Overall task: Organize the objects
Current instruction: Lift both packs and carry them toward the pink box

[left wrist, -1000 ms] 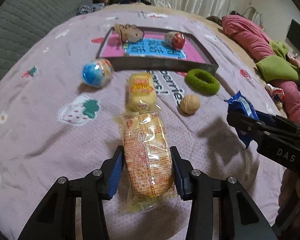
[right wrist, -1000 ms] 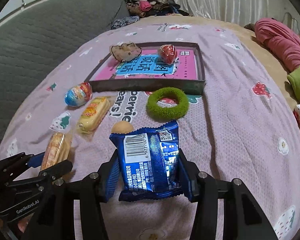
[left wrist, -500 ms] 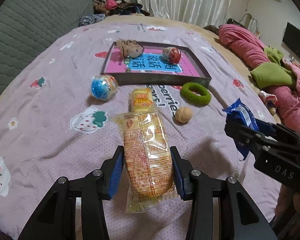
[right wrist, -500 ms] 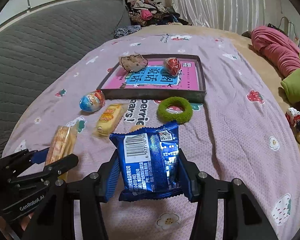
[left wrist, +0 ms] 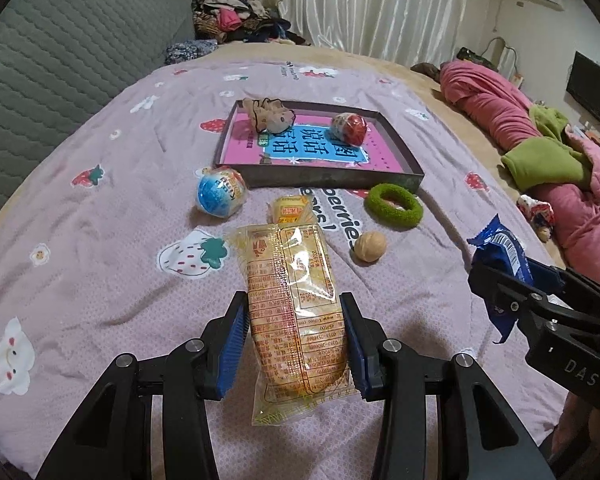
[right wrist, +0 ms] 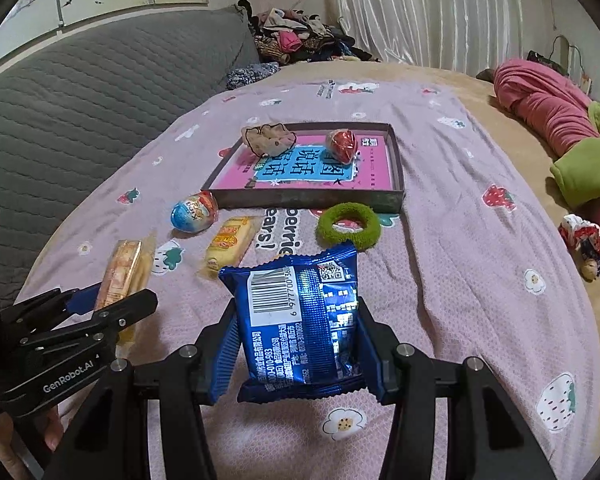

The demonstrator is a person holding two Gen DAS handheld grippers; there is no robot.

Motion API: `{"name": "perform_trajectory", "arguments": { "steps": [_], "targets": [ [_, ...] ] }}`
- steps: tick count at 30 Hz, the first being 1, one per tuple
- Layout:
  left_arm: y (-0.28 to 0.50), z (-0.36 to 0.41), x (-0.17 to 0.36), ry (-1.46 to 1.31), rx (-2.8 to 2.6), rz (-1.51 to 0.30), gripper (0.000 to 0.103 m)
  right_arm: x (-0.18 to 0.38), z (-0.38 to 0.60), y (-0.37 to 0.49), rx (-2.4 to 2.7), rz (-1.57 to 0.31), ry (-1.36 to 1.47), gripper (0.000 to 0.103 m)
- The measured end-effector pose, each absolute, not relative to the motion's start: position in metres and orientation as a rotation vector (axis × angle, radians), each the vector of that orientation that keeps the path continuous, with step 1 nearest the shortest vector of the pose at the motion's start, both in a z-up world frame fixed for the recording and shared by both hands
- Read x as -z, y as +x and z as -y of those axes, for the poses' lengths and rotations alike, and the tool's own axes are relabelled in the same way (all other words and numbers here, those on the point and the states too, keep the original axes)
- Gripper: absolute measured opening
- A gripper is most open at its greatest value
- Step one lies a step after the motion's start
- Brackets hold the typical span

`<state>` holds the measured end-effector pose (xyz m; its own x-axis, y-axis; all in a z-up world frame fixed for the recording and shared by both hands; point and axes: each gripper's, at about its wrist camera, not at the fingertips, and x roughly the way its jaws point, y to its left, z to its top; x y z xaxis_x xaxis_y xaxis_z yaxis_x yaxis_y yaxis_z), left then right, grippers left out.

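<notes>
Both grippers have lifted higher off the bedspread [left wrist: 100,240] since a second ago. The left gripper [left wrist: 294,316] is clamped on the yellow cracker pack [left wrist: 296,320]; the right gripper [right wrist: 296,334] pinches the blue snack packet [right wrist: 300,320]. The tray [left wrist: 404,160] ahead holds what looks like a crumpled wrapper [left wrist: 270,114] and a red egg [left wrist: 350,128].

Yellow snack pack [left wrist: 294,312]: clear glossy plastic film, crinkled. Blue biscuit packet [right wrist: 300,316]: shiny metallic foil. Left gripper [left wrist: 294,338] fingers [left wrist: 236,332]: matt black plastic, ribbed blue pads. Bedspread [left wrist: 100,248]: matt pink textured cloth. Green ring [left wrist: 394,205]: fuzzy plush. Walnut [left wrist: 370,245]: rough shell. Tray [left wrist: 332,179]: dull dark wall, glossy printed base. Headboard [right wrist: 80,108]: quilted grey fabric.
</notes>
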<state>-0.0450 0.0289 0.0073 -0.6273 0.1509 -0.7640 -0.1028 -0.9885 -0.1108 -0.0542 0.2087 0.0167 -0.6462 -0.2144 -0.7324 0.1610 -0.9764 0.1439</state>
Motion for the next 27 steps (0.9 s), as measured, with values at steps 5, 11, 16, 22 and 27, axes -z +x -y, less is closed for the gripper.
{"name": "perform_trajectory", "arguments": {
  "steps": [5, 11, 16, 22, 27],
  "targets": [
    [-0.046, -0.029, -0.010, -1.278, -2.718, 0.076, 0.046, -0.022, -0.209, -0.051, 2.685, 0.106, 1.181, 0.052],
    [-0.047, -0.030, -0.017, -1.256, -2.735, 0.068, 0.046, -0.031, -0.209, -0.046, 2.700, 0.106, 1.139, 0.052],
    [-0.052, -0.028, -0.028, -1.224, -2.757, 0.069, 0.046, -0.043, -0.209, -0.046, 2.716, 0.098, 1.098, 0.052],
    [-0.059, -0.030, -0.046, -1.187, -2.772, 0.047, 0.046, -0.059, -0.212, -0.048, 2.732, 0.098, 1.044, 0.052],
    [-0.068, -0.034, -0.065, -1.139, -2.783, 0.032, 0.046, -0.077, -0.215, -0.053, 2.750, 0.086, 0.994, 0.052]
  ]
}}
